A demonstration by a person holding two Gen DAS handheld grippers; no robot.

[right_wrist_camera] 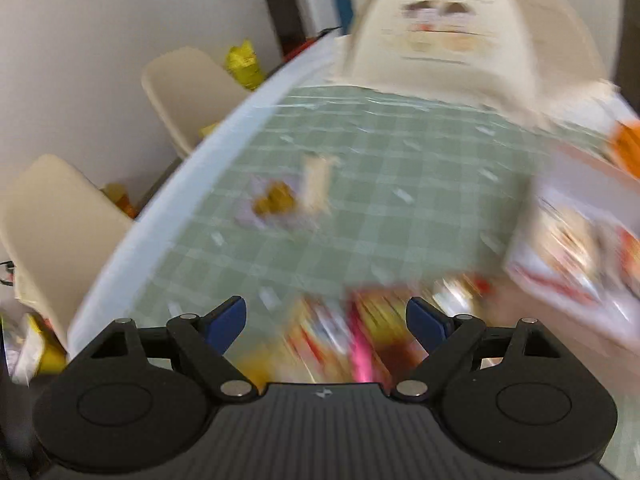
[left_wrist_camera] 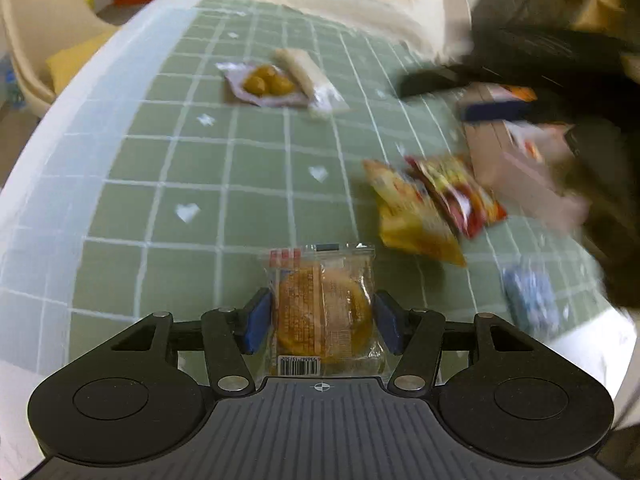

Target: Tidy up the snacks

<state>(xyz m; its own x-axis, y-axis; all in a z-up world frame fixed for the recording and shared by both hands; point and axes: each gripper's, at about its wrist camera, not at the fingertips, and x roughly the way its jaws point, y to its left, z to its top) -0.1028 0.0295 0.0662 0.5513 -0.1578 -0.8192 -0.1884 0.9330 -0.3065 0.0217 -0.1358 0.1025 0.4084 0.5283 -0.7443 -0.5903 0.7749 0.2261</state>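
My left gripper (left_wrist_camera: 322, 320) is shut on a clear packet with a round brown biscuit (left_wrist_camera: 324, 308), held above the green checked cloth (left_wrist_camera: 192, 160). A yellow snack bag (left_wrist_camera: 412, 216) and a red snack bag (left_wrist_camera: 460, 196) lie to the right. Farther off lie a packet of yellow-green sweets (left_wrist_camera: 268, 84) and a white stick packet (left_wrist_camera: 308, 80). My right gripper (right_wrist_camera: 326, 320) is open and empty above the blurred yellow and red bags (right_wrist_camera: 344, 340); it also shows as a dark blur in the left wrist view (left_wrist_camera: 492, 96). The sweets packet (right_wrist_camera: 272, 200) lies farther off.
A cardboard box (left_wrist_camera: 520, 160) stands at the right; in the right wrist view it (right_wrist_camera: 580, 248) holds packets. A blue-white packet (left_wrist_camera: 532, 300) lies near the right edge. Cream chairs (right_wrist_camera: 192, 92) stand at the left, and a cream cushion (right_wrist_camera: 440, 36) at the far end.
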